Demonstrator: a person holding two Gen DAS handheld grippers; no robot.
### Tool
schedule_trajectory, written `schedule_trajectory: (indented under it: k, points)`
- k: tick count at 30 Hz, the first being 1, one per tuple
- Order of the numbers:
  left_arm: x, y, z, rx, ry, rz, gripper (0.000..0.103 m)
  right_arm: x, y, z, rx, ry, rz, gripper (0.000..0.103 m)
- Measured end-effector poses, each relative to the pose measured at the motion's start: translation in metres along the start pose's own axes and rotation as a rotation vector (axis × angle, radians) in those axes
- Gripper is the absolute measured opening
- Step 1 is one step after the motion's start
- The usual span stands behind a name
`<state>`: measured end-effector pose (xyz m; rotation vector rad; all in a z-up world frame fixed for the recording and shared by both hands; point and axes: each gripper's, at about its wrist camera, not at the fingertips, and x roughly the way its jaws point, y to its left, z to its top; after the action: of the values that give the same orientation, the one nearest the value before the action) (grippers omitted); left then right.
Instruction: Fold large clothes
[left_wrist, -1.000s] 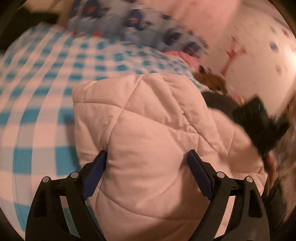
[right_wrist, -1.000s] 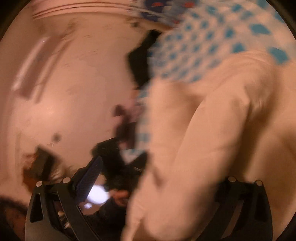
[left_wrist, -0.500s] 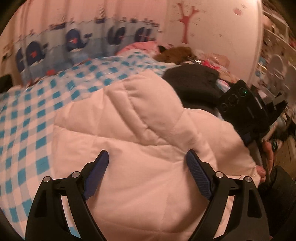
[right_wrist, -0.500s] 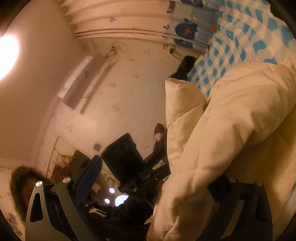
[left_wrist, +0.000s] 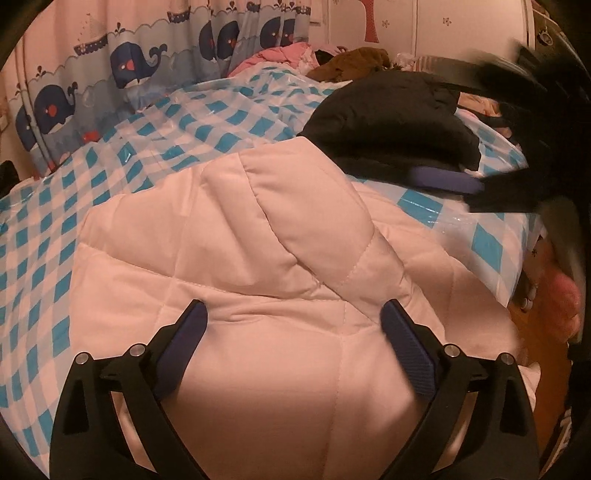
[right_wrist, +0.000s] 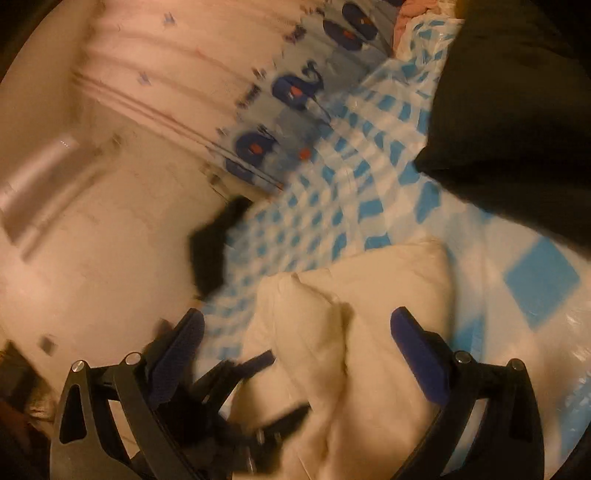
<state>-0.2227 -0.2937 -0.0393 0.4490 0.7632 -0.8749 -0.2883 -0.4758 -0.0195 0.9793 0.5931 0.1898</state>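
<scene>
My left claw (left_wrist: 293, 325) is opening wide over the white padded jacket (left_wrist: 258, 258), which lies on the checked bedcover (left_wrist: 110, 177), gripping nothing. Right claw (right_wrist: 295, 339) is spread and empty too; I should press the fold flat next.

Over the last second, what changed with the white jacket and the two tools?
The right tool let go of the white quilted jacket: a fold that draped over its right finger now lies on the checkered cover, both pads bare. The left tool swung from steeply down to a flatter look across the bed; its jaws are opening, pads not pressing the jacket. The black garment stayed put.
</scene>
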Motion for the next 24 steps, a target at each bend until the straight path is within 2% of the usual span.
schedule_trajectory:
  k: [1,3,6,9,11,12,13,14,17,19,21,23,24]
  points:
    - [-0.001,0.002,0.000,-0.001,-0.005,0.001,0.091,0.021,-0.002,-0.002,0.029,0.023,-0.021,0.098]
    - [-0.012,0.005,-0.001,-0.002,-0.022,-0.003,0.091,0.061,-0.020,-0.013,0.047,0.069,-0.122,0.098]
    - [-0.045,0.020,-0.007,-0.022,-0.034,-0.057,0.091,0.069,-0.049,-0.022,0.057,0.025,-0.088,0.096]
    - [-0.072,0.056,-0.017,-0.141,-0.085,-0.060,0.091,0.070,-0.050,-0.020,0.027,0.018,-0.101,0.096]
    - [-0.065,0.086,-0.021,-0.264,-0.085,-0.037,0.091,0.078,-0.046,-0.018,-0.037,0.020,-0.158,0.096]
    - [-0.050,0.097,-0.025,-0.310,-0.049,-0.045,0.091,0.082,-0.048,-0.018,-0.057,0.024,-0.191,0.096]
    - [-0.036,0.101,-0.028,-0.311,-0.023,-0.057,0.091,0.085,-0.049,-0.017,-0.060,0.036,-0.209,0.096]
    - [-0.024,0.100,-0.032,-0.293,-0.001,-0.032,0.094,0.086,-0.047,-0.015,-0.083,0.060,-0.239,0.096]
    - [-0.023,0.099,-0.036,-0.287,-0.003,-0.021,0.094,0.094,-0.031,-0.011,-0.132,0.131,-0.310,0.095]
    - [-0.025,0.100,-0.038,-0.282,-0.005,-0.021,0.094,0.078,-0.005,-0.006,-0.171,0.084,-0.414,0.096]
    - [-0.025,0.104,-0.040,-0.298,-0.014,-0.022,0.095,0.059,0.035,-0.008,-0.272,0.001,-0.406,0.096]
    - [-0.024,0.105,-0.039,-0.306,-0.012,-0.019,0.096,0.055,0.065,-0.014,-0.343,-0.007,-0.390,0.096]
    - [-0.023,0.105,-0.038,-0.308,-0.010,-0.012,0.096,0.065,0.074,-0.018,-0.365,0.026,-0.403,0.096]
